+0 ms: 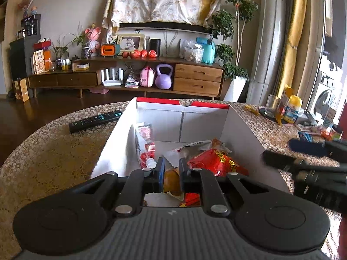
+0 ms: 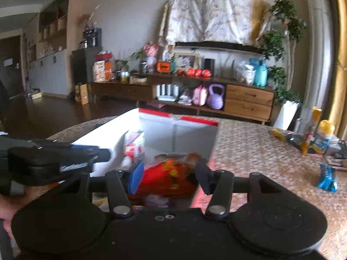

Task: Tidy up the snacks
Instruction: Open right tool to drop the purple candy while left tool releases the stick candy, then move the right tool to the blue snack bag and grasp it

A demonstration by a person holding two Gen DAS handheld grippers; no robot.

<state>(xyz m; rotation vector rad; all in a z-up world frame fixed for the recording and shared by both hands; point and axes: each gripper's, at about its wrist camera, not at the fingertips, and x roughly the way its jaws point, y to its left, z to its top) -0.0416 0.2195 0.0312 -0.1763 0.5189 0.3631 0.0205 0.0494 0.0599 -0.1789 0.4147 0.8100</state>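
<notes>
A white cardboard box with red flaps stands open on the table and holds several snack packets. A big red packet lies at its right. Red-and-white packets lean on its left wall. My left gripper hovers over the near end of the box, jaws a narrow gap apart. An orange round snack shows through that gap, lying in the box. My right gripper hangs open above the red packet, holding nothing. A blue packet lies on the table to the right.
The round table wears a beige patterned cloth. A black remote lies left of the box. A glass, a yellow-lidded jar and small clutter sit at the far right. A wooden TV stand stands across the room.
</notes>
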